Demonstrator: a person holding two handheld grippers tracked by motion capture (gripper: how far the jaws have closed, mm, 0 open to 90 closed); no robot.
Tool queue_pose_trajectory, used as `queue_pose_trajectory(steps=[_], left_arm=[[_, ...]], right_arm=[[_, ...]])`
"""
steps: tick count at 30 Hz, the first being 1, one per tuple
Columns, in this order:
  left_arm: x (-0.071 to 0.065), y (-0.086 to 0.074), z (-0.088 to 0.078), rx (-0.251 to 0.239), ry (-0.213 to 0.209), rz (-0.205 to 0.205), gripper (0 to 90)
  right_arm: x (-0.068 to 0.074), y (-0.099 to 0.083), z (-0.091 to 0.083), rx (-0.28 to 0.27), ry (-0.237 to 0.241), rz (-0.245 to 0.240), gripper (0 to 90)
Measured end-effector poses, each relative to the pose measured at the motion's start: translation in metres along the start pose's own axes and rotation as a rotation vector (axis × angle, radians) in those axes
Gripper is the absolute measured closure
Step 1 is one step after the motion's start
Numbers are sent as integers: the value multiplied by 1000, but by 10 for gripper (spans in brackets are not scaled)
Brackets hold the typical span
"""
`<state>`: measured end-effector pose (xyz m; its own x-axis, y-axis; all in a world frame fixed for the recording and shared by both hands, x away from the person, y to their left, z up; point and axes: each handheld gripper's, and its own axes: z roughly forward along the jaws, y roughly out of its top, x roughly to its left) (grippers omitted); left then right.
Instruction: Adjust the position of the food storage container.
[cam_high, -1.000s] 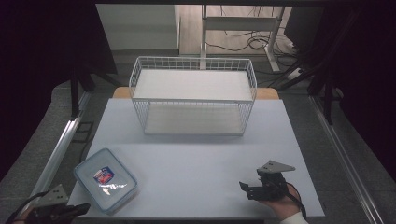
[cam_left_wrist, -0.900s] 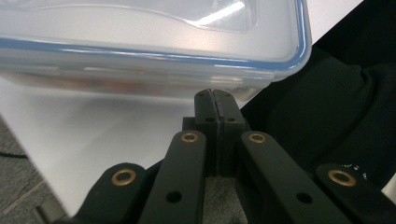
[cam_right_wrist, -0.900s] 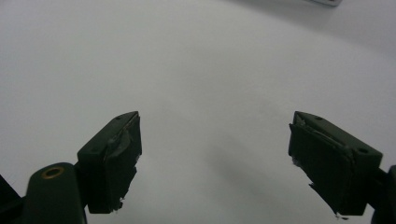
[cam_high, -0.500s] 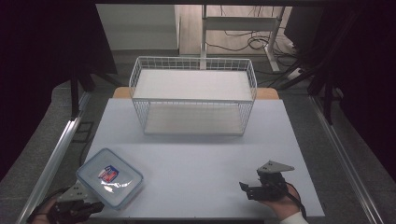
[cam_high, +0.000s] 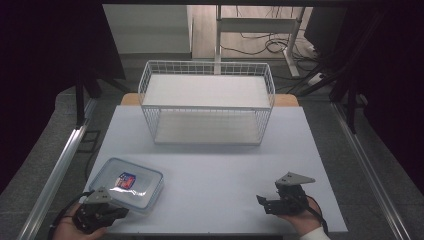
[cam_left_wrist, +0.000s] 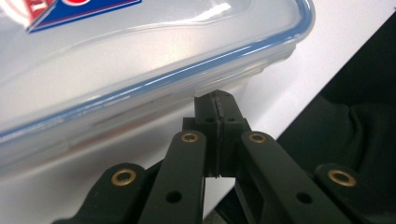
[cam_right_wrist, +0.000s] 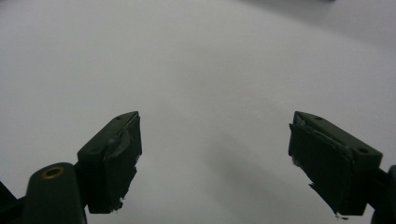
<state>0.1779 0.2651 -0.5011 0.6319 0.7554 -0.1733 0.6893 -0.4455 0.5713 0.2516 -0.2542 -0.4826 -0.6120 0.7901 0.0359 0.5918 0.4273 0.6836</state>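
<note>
A clear plastic food box with a blue-edged lid and a red and blue label lies at the table's front left. My left gripper is at the box's near edge, jaws shut with nothing between them. In the left gripper view the closed tips sit right at the box's side wall, just under the lid rim. My right gripper rests low over the bare table at the front right. Its jaws stand open with nothing between them.
A white wire basket stands at the back middle of the white table. Metal rails run along both sides of the table. A desk frame and cables lie on the floor beyond.
My left gripper has moved in from the front left corner towards the box and now sits at its near edge. The right gripper has stayed put.
</note>
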Motion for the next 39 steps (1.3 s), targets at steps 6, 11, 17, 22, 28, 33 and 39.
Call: queue_pose_trajectory(steps=[6, 11, 17, 22, 28, 33, 39], left_arm=[[-5, 21, 15, 33, -16, 36, 900], [-8, 34, 24, 47, -17, 53, 900], [-9, 43, 31, 48, -20, 55, 900], [-10, 50, 36, 46, -18, 57, 900], [-12, 48, 30, 31, -22, 59, 900], [7, 31, -8, -54, 16, -24, 900], [39, 20, -49, -139, 92, -112, 900]], right_arm=[[-1, 0, 0, 0, 1, 0, 175], [-1, 0, -1, -11, 8, -14, 176], [1, 1, -3, -29, 20, -32, 178], [1, 1, -3, -23, 20, -36, 178], [1, 1, -3, -26, 17, -35, 179], [1, 1, -3, -25, 16, -34, 180], [2, 1, -2, -19, 11, -35, 181]])
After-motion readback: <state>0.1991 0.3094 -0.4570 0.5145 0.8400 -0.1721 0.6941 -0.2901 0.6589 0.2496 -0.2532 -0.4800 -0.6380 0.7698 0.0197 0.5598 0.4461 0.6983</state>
